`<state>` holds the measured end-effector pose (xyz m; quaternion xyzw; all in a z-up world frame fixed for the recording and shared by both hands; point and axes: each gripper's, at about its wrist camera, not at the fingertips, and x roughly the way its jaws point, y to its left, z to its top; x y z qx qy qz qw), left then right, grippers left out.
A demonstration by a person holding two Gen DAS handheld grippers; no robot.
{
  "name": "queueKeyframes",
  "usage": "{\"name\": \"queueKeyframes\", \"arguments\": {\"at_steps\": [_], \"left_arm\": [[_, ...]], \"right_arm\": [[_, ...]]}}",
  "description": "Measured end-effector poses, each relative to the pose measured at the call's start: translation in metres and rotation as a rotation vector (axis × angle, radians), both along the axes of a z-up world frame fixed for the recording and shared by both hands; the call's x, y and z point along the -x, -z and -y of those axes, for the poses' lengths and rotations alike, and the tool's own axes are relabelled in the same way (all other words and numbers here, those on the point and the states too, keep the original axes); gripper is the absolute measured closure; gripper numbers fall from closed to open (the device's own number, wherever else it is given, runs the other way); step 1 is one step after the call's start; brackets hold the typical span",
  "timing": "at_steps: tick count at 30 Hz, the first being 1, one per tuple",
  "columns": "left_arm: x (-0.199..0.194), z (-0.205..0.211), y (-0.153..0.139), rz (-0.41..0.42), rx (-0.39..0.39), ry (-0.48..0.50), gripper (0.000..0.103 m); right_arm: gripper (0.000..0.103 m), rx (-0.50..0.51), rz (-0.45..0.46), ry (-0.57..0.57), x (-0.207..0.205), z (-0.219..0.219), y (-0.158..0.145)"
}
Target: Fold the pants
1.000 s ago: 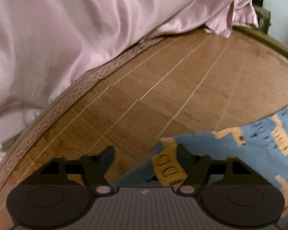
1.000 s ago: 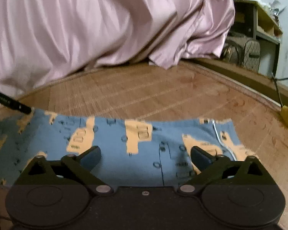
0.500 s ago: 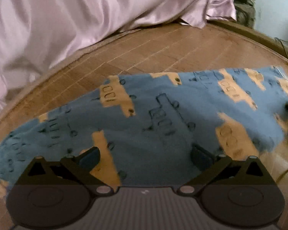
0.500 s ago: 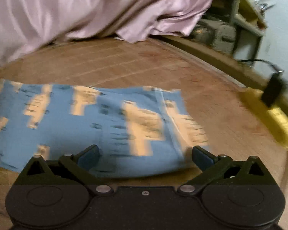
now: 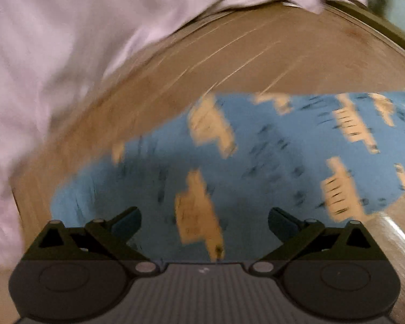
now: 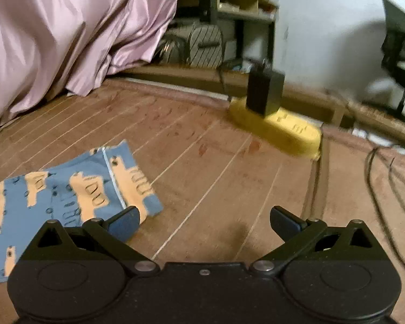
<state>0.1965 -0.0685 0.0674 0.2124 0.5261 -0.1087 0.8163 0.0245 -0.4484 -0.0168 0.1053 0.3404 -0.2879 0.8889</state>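
My left gripper (image 5: pixel 203 220) hangs over the blue cotton pants with orange car prints (image 5: pixel 256 167); its jaws have just been opening to full width and hold nothing. The pants lie flat on the brown slatted wooden floor (image 6: pixel 216 162), long axis running nine to three across me. My right gripper (image 6: pixel 204 220), wide open and empty, has only their end at its ten o'clock, so my left is nearer.

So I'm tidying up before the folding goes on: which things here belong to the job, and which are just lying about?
Part of the job:
- blue pants, flat on the mat
- left gripper, open
- right gripper, open

Lying about:
- pink sheet
- yellow power strip with black charger
- striped bag
- cables
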Motion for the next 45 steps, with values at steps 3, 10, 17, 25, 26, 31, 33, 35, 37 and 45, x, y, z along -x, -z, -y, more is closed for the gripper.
{"name": "queueKeyframes", "arguments": {"at_steps": [3, 10, 17, 25, 26, 31, 33, 35, 37, 45], "left_arm": [[-0.014, 0.055, -0.039, 0.038, -0.071, 0.222, 0.000], [-0.032, 0.182, -0.024, 0.116, 0.091, 0.597, 0.000], [-0.045, 0.244, 0.011, 0.066, 0.300, 0.835, 0.001], [-0.087, 0.301, 0.060, -0.234, 0.613, 0.707, 0.040], [-0.086, 0.303, 0.062, -0.229, 0.621, 0.720, 0.040], [-0.077, 0.308, 0.074, -0.181, 0.612, 0.754, 0.042], [-0.075, 0.307, 0.081, -0.173, 0.614, 0.709, 0.046], [-0.074, 0.302, 0.086, -0.200, 0.635, 0.690, 0.046], [-0.071, 0.299, 0.088, -0.192, 0.601, 0.720, 0.046], [-0.060, 0.294, 0.093, -0.082, 0.531, 0.802, 0.054]], "right_arm": [[0.001, 0.011, 0.051, 0.000, -0.010, 0.001, -0.003], [0.001, -0.040, 0.077, -0.122, -0.037, -0.005, -0.002], [0.001, -0.103, -0.028, -0.148, -0.048, -0.002, 0.014], [0.001, -0.158, -0.022, -0.118, -0.027, -0.013, 0.004], [0.001, -0.172, -0.010, -0.124, -0.026, -0.013, 0.003], [0.006, -0.383, 0.059, -0.138, -0.021, 0.002, 0.008], [0.012, -0.431, 0.074, -0.113, -0.018, 0.008, 0.010], [0.018, -0.471, 0.095, -0.098, -0.017, 0.014, 0.012], [0.018, -0.492, 0.122, -0.091, -0.016, 0.018, 0.013], [0.058, -0.385, 0.108, -0.112, -0.022, 0.025, 0.017]]}}
